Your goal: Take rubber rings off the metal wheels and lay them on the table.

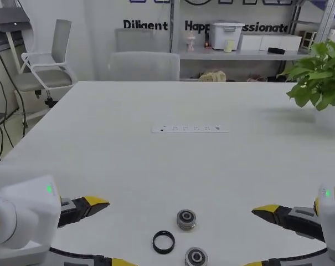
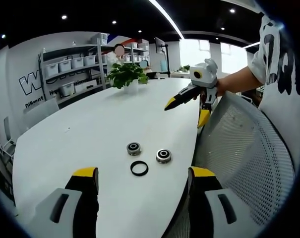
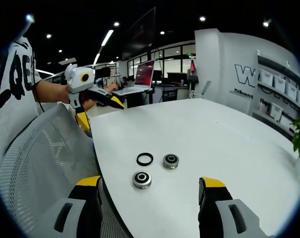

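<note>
My left gripper point(image 1: 114, 233) low at near edge of table point(image 1: 173, 160), jaws spread wide, holding nothing. Rubber ring point(image 1: 163, 242) lies loose, flat, between grippers. One metal wheel point(image 1: 186, 218) just beyond it, second wheel point(image 1: 196, 256) hard by near edge. My right gripper point(image 1: 254, 237): jaws wide, empty, apart from wheels. Broad bare tabletop ahead; plant point(image 1: 320, 75) far right.

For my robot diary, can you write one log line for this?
left gripper open | right gripper open | rubber ring flat on table | two metal wheels beside it
</note>
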Available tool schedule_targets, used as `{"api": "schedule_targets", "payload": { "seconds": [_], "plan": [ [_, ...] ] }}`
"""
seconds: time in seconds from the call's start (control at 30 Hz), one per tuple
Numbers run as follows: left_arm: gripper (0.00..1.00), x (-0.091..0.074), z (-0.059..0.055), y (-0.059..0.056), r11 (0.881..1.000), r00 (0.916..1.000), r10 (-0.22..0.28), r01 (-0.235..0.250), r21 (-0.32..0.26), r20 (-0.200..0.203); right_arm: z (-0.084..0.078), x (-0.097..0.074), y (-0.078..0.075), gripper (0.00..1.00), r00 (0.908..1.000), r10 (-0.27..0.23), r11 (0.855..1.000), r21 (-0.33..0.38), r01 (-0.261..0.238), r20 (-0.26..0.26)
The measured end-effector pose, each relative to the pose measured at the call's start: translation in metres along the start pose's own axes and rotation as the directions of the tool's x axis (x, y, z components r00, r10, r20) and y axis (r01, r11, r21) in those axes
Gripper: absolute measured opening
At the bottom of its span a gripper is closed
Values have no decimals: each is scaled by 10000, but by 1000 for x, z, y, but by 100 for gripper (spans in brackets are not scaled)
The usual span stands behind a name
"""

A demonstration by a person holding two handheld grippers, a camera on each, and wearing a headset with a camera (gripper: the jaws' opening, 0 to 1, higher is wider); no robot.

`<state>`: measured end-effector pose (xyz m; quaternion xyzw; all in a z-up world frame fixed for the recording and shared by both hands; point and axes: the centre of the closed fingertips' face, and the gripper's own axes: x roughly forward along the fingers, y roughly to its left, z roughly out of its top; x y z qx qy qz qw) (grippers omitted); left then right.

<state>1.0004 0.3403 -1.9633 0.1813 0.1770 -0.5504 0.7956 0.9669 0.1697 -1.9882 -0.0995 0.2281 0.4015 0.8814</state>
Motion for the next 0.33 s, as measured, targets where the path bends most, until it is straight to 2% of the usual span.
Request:
{"api": "schedule_targets", "payload": {
  "seconds": [0.33],
  "plan": [
    [71, -2, -3, 2, 9999, 9999, 124, -123, 61, -90, -1, -1, 1, 79, 10000, -41, 9998, -213, 39, -48]
  ]
}}
